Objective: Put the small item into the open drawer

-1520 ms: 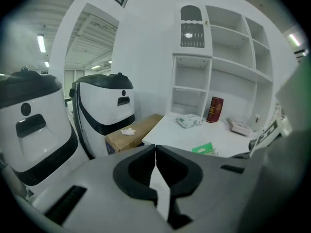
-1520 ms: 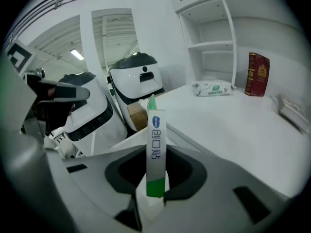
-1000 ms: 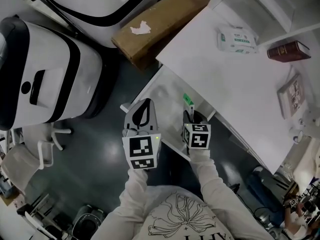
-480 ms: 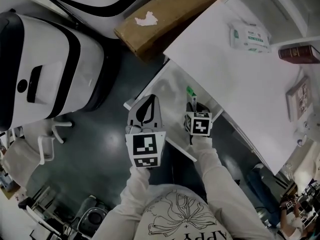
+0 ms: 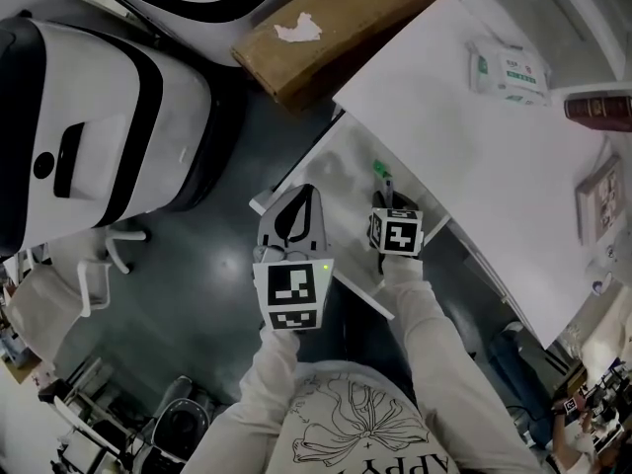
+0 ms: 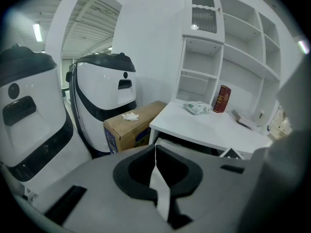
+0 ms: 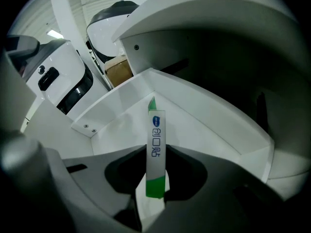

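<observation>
The small item is a slim white and green stick packet [image 7: 155, 149]; in the head view this packet [image 5: 380, 174] points out over the open white drawer [image 5: 296, 181]. My right gripper [image 5: 385, 200] is shut on its lower end, just above the drawer's inside [image 7: 194, 115]. In the right gripper view, the right gripper [image 7: 154, 188] has its jaws pressed on the packet's green end. My left gripper [image 5: 296, 215] hangs at the drawer's front left edge. Seen from its own camera, the left gripper [image 6: 158, 188] is shut with nothing in it.
The drawer sticks out from under a white desk [image 5: 464, 146] carrying a tissue pack [image 5: 509, 67] and a dark red book [image 5: 597, 110]. A cardboard box [image 5: 336, 28] and a large white and black machine [image 5: 89, 136] stand to the left. A white shelf unit [image 6: 228, 47] rises behind the desk.
The right gripper with the packet has edged a little further over the drawer. The left gripper has come slightly forward beside it. The head view has shifted.
</observation>
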`<state>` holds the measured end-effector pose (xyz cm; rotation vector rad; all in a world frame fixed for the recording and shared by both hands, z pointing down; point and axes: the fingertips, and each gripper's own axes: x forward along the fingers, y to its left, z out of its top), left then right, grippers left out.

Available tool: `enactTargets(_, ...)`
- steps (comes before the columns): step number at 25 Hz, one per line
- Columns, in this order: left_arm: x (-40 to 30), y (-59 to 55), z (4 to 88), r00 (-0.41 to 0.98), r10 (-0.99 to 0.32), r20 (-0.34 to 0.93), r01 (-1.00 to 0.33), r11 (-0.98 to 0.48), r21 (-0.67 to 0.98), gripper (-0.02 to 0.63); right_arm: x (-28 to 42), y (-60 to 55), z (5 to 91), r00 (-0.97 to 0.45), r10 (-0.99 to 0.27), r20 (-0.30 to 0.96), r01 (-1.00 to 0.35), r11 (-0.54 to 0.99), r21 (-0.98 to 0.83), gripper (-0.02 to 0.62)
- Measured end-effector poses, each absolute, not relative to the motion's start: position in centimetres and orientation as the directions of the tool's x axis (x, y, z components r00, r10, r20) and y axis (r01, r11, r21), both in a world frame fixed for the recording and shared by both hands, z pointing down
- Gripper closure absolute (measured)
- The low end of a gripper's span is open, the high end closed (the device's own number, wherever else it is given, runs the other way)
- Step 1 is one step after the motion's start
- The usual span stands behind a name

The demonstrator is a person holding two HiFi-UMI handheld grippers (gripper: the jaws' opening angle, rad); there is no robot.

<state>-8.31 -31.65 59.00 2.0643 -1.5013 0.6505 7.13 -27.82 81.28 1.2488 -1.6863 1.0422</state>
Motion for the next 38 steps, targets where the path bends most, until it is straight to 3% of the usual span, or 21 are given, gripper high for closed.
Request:
enactTargets(6,-8.3,-31.7,59.0,0.27,-0.719,0.641,-0.959,-0.261,0.112,0.598,7.0,-28.5,80.9,-0.231,-0.38,0.896,-0.967,0.193,-0.167,0.497)
enactTargets(9,-8.3,-31.6,58.7,0.267,-0.723,0.637,-0.96,-0.257,0.112,0.598,6.7,-28.9,79.6,-0.243,-0.413,0.878,-0.964,0.204,-0.17,0.463)
enactTargets(17,-7.7,-31.2,55.7,0.263,-0.757,0.598,-0.962,-0.252,0.104,0.598,6.1,-29.4,72.8,-0.269,-0.528,0.805,-0.959,0.224,-0.173,0.463)
enactTargets(22,-7.6,-30.9,51.9,0.257,-0.799,0.544,-0.964,-0.249,0.089,0.598,6.0,-29.9,65.5,-0.282,-0.653,0.703,-0.959,0.214,-0.186,0.539)
enactTargets(26,-7.5,-30.4,48.5,0.254,-0.832,0.493,-0.966,-0.247,0.081,0.598,6.5,-29.9,59.1,-0.285,-0.738,0.612,-0.958,0.205,-0.199,0.565)
enactTargets(38,-6.9,-29.2,39.4,0.279,-0.904,0.324,-0.96,-0.271,0.073,0.598,9.8,-29.4,43.7,-0.201,-0.915,0.349,-0.972,0.142,-0.185,0.575)
